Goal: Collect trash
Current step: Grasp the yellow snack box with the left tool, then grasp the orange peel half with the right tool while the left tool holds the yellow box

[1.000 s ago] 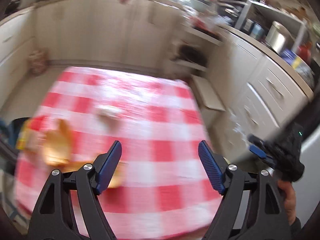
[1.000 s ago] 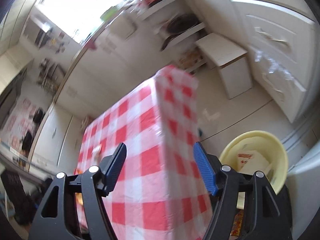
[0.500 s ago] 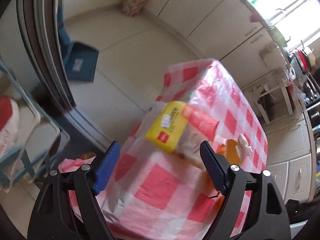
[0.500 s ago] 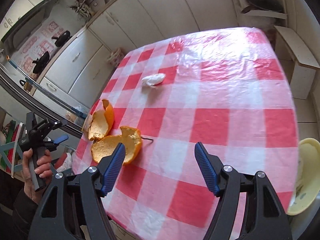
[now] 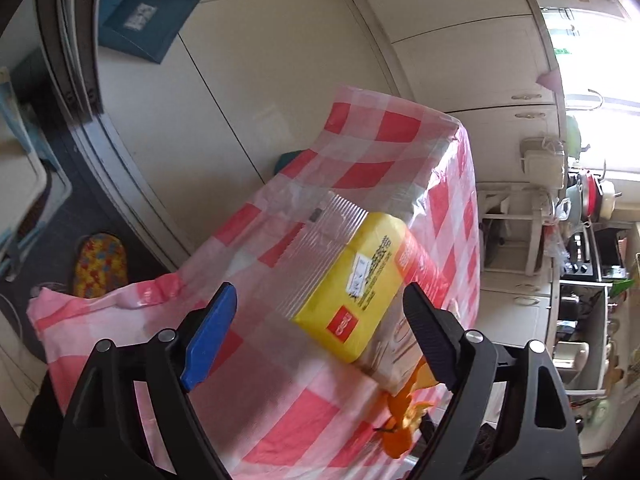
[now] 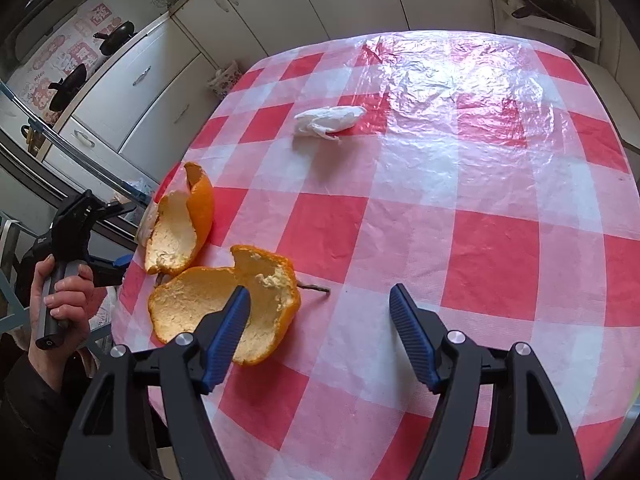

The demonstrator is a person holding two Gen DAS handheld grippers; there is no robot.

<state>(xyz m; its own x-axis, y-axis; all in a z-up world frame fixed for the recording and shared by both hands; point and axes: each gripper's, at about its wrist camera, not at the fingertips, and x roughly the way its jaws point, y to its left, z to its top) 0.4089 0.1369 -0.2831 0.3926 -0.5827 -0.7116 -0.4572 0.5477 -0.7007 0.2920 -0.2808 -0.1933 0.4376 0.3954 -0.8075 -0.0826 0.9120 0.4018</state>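
- the left hand-held gripper (image 5: 316, 334) hangs with its jaws spread wide and nothing between them, aimed at a clear plastic wrapper with a yellow and red label (image 5: 356, 280) that lies near the edge of the worktop (image 5: 372, 148).
- the wrapper's yellow end sits between the two fingertips in the left wrist view, but whether either finger touches it cannot be told.
- a bit of orange peel (image 5: 404, 420) shows just beside the wrapper, partly behind the right finger of that hand-held gripper.
- the right hand-held gripper (image 6: 320, 336) is also spread open and empty, held above the red-and-white checked cloth on the worktop (image 6: 492, 240).
- two curled pieces of orange peel lie close together near the worktop's left edge: the larger piece (image 6: 208, 300) is partly hidden behind the left blue fingertip (image 6: 226, 340), the smaller piece (image 6: 182, 228) stands on edge just beyond it.
- a thin twig (image 6: 314, 288) pokes out from beside the larger piece.
- a crumpled white tissue (image 6: 328, 120) rests farther back, well apart from the peels.
- the person's left hand (image 6: 60, 292) grips the other tool's handle off the worktop's left side.
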